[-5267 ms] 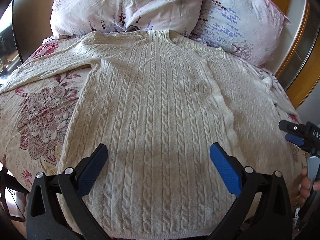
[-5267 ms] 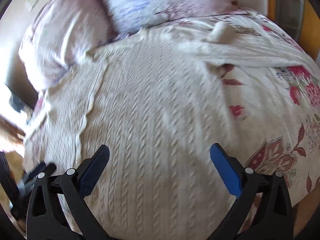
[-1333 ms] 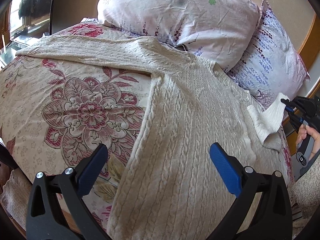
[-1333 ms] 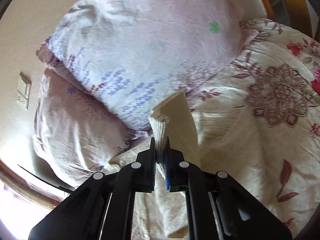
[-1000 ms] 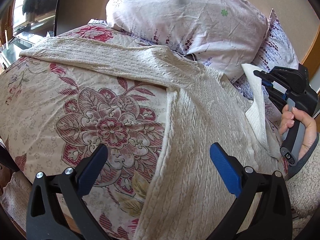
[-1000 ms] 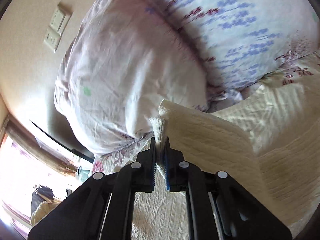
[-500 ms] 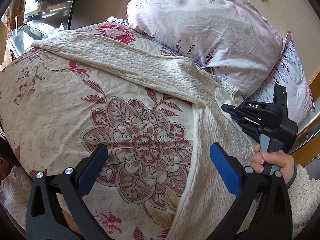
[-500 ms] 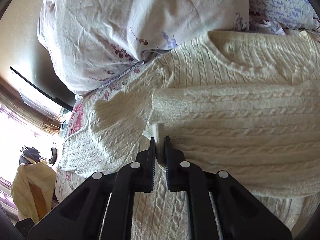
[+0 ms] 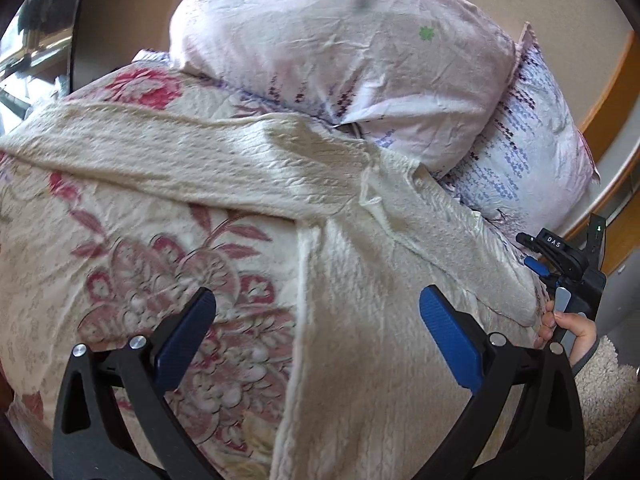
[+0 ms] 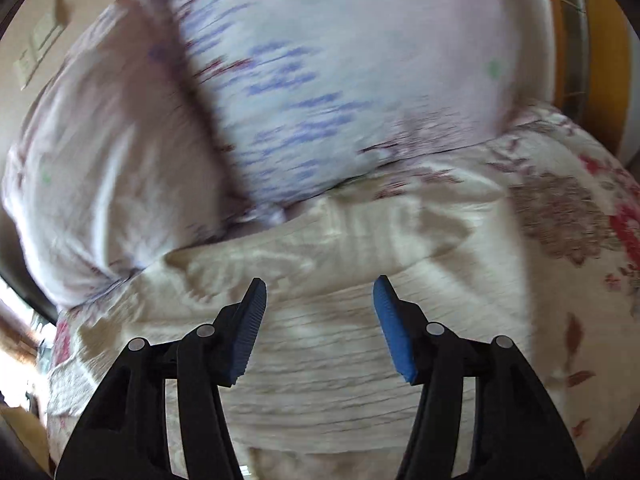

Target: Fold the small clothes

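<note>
Left gripper: nearest the lens in the left wrist view, its blue-padded fingers spread wide apart with nothing between them; it hangs over the sweater's side edge where the knit meets the bedspread.
Right gripper: in its own view the blue fingers stand apart and hold nothing, poised above the folded sleeve; from the left wrist view it sits at the far right edge of the bed, gripped by the right hand, which wears a fleecy cuff.
Sweater: cream cable knit lying flat on the bed, its body running from the near edge up toward the pillows.
Folded sleeve: one sleeve lies across the upper body of the sweater as a raised band, its cuff end near the opposite shoulder; this view is motion-blurred, so fine detail is lost.
Other sleeve: stretched straight out to the left over the bedspread, flat and unfolded.
Bedspread: pale fabric with large red and maroon flowers, showing on both sides of the sweater.
Pillows: two stacked at the head of the bed just beyond the sweater's neckline, the pink one lying over the blue-printed pillow.
Wall: beige, behind the pillows, with a wooden frame at the right.
</note>
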`<state>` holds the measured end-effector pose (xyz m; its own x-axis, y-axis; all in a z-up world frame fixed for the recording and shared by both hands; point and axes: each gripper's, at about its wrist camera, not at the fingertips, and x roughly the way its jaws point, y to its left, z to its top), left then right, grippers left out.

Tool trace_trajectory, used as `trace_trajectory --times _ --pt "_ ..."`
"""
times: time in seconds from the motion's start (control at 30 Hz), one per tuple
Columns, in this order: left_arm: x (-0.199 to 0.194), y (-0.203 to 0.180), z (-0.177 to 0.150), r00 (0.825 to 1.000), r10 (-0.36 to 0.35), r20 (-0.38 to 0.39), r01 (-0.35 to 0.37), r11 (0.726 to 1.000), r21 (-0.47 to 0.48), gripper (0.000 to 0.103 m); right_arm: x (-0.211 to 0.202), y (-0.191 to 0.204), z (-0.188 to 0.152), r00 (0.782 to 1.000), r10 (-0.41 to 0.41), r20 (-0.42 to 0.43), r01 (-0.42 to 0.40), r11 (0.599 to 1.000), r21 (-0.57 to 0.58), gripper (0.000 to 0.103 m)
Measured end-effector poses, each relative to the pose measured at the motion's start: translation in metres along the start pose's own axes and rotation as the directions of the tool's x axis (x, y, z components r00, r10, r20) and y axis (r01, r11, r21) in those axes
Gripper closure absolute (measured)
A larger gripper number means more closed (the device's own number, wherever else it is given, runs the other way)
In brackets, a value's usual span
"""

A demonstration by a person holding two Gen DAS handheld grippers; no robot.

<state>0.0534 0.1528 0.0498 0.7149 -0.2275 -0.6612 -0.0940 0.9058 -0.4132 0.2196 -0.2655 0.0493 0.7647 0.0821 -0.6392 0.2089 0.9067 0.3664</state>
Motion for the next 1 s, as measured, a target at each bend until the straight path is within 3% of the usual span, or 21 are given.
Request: trace_trajectory --times 0.1,0.17,0.27,0.3,0.37,0.5,0.57,0.6,0.63,0.7,0.77,0.83,0.9,1.0 --pt "0.022 -0.036 0.022 0.998 -0.068 0.004 0.067 0.993 0.094 0.002 -0.003 -0.086 0.025 0.997 -0.074 -0.009 0.075 0.979 0.187 0.044" --pt "0.045 -0.061 0.036 0.994 -0.112 -0.011 0.112 0.984 0.139 0.002 0.008 -0.123 0.031 0.997 -0.035 -0.061 0.051 0.958 0.281 0.044" --pt "0.082 -0.096 0.051 0.991 -0.12 -0.052 0.128 0.97 0.205 0.002 0.031 -0.141 0.028 0.988 0.016 -0.151 0.033 0.948 0.317 0.048" --pt "0.095 -0.104 0.054 0.992 -0.108 -0.069 0.121 0.967 0.222 0.002 0.038 -0.138 0.024 0.984 0.022 -0.177 0.034 0.951 0.308 0.051" --pt "0.117 -0.114 0.056 0.993 -0.049 -0.103 0.073 0.966 0.248 0.002 0.048 -0.132 0.018 0.978 -0.002 -0.21 0.058 0.964 0.26 0.079" --pt "0.147 -0.103 0.051 0.981 0.08 -0.179 -0.037 0.971 0.234 0.002 0.046 -0.113 0.014 0.957 -0.217 -0.191 0.235 0.969 0.077 0.081" --pt "0.152 -0.09 0.044 0.971 0.135 -0.197 -0.089 0.97 0.226 0.003 0.036 -0.098 0.015 0.943 -0.304 -0.139 0.306 0.952 -0.002 0.081" --pt "0.15 -0.088 0.041 0.975 0.13 -0.179 -0.085 0.967 0.24 0.004 0.027 -0.088 0.015 0.943 -0.319 -0.093 0.318 0.948 -0.028 0.081" --pt "0.147 -0.088 0.04 0.975 0.135 -0.176 -0.088 0.963 0.256 0.004 0.018 -0.077 0.014 0.953 -0.299 -0.052 0.297 0.954 -0.045 0.08" --pt "0.137 -0.083 0.04 0.979 0.11 -0.17 -0.067 0.969 0.239 0.004 0.007 -0.053 0.012 0.984 -0.175 -0.018 0.173 0.981 -0.084 0.068" --pt "0.114 -0.072 0.044 0.99 0.078 -0.118 -0.055 0.98 0.189 0.004 0.007 -0.016 0.007 0.999 -0.027 -0.028 0.023 0.987 -0.156 0.048" --pt "0.09 -0.055 0.049 0.995 0.07 -0.069 -0.061 0.991 0.117 0.004 0.013 0.029 -0.006 0.994 0.072 -0.08 -0.09 0.963 -0.254 0.048" --pt "0.067 -0.029 0.052 0.997 0.075 -0.037 -0.074 0.997 0.015 0.004 0.022 0.071 -0.027 0.975 0.152 -0.159 -0.197 0.927 -0.319 0.048" --pt "0.041 0.014 0.054 0.994 0.107 -0.017 -0.108 0.984 -0.138 0.005 0.032 0.127 -0.059 0.944 0.202 -0.259 -0.292 0.877 -0.382 0.048"
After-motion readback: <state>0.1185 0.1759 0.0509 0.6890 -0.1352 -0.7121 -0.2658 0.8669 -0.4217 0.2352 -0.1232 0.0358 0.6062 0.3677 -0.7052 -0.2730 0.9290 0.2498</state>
